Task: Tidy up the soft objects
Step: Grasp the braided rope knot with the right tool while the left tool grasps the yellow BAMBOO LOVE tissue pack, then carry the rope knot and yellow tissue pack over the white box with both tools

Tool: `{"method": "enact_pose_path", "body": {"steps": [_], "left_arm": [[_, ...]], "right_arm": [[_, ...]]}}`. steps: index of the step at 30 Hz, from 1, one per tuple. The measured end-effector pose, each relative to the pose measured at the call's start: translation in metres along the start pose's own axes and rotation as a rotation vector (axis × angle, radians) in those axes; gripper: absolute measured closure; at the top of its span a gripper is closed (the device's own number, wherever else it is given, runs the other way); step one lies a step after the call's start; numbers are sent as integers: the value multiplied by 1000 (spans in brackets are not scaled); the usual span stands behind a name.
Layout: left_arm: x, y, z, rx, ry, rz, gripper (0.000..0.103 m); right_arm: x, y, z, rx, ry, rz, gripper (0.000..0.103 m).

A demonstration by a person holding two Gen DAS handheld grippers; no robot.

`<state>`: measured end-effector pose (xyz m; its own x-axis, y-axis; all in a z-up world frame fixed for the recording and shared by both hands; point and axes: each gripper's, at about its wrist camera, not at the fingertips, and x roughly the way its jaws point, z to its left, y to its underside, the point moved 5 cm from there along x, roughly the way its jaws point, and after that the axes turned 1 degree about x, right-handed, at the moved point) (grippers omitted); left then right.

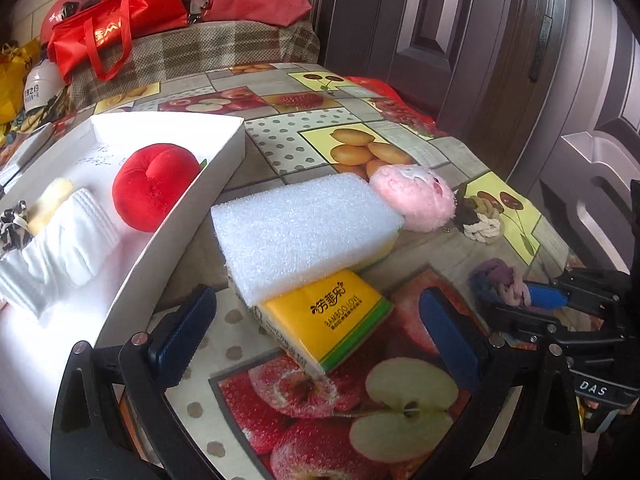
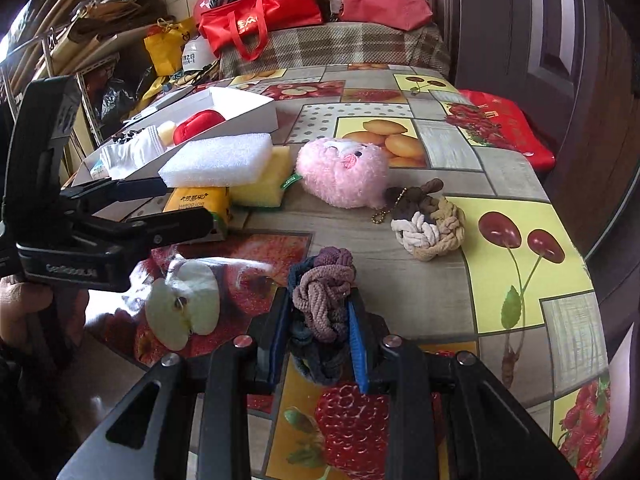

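Looking along the left wrist view: left gripper (image 1: 316,334) with jaws spread wide and nothing between them, hovering over the yellow paper tissue pack (image 1: 326,320).
Stack on table: white foam block (image 1: 304,228) lying on the tissue pack, just beside the white cardboard tray (image 1: 224,160).
Already in tray: one red plush heart (image 1: 154,186), one folded white cloth (image 1: 68,252), one pale yellow piece, one black-and-white scrunchie at the edge.
Switching to the right wrist view: right gripper (image 2: 318,324) clamped tight on the purple-and-brown knotted cord bundle (image 2: 322,292), low over the fruit-print tablecloth (image 2: 420,292).
Doing this step well: keep the squeeze firm, lift clear of the cloth, carry toward the tray without brushing the left tool, release only above a bare part of the floor.
Left on table, counted: one pink plush toy (image 2: 344,172), one beige-and-brown braided rope keychain (image 2: 430,226), one yellow sponge (image 2: 262,182), one foam block, one tissue pack.
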<state>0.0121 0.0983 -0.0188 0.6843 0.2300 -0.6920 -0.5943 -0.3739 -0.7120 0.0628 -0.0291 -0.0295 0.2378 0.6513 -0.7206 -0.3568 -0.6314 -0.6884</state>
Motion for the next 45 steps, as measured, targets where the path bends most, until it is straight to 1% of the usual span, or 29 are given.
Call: {"method": "enact_pose_path", "body": {"steps": [2,5,6,7,8,9,11,13,14,15,16,17,18,19,20,22,26,29,39,45], "left_arm": [[9,-4,1,0,-29,21,1],[18,-1,8,-21,-22,72,17],[17,0,10,-18,-13,70,29],[14,1,10,5,-15,67,34],[12,4,9,29,-5,69,39],[9,7,9,40,9,70,41],[1,13,9,55,39,62,43],[-9,17,7,70,81,37,44],[-18,18,3,85,112,2,44],[-28,18,-1,112,115,-43,44],[-37,18,-6,150,104,-86,44],[-48,20,-13,186,121,-133,44],[-58,22,-18,219,112,-179,44],[-65,24,-21,251,86,-209,44],[-72,26,-24,272,80,-231,44],[-83,28,-22,280,64,-275,44],[-90,25,-3,224,50,-303,44],[-97,26,12,185,31,-326,44],[-123,35,60,130,-71,-403,44],[-133,41,85,94,-114,-424,44]], "right_arm": [[0,1,-2,9,-8,2,76],[0,1,-1,15,-12,3,76],[0,1,-1,14,-12,3,76],[0,1,-1,14,-11,4,76],[0,1,-2,13,-10,4,76],[0,1,-2,13,-10,4,76],[-1,1,-2,13,-6,0,76],[-4,1,-3,19,2,-14,76],[-6,1,-4,25,7,-26,76],[-8,1,-5,33,10,-41,76],[-13,1,-6,41,11,-61,76],[-18,1,-7,51,10,-87,76],[-23,0,-8,62,10,-117,76],[-30,0,-9,75,5,-151,76],[-36,-1,-10,91,-3,-186,76],[-46,-2,-10,123,-17,-248,76],[-55,-7,-5,177,-49,-323,76],[-57,-14,4,181,-54,-363,76],[-58,-26,44,74,-5,-444,76],[-54,-30,68,31,-22,-456,76]]}}
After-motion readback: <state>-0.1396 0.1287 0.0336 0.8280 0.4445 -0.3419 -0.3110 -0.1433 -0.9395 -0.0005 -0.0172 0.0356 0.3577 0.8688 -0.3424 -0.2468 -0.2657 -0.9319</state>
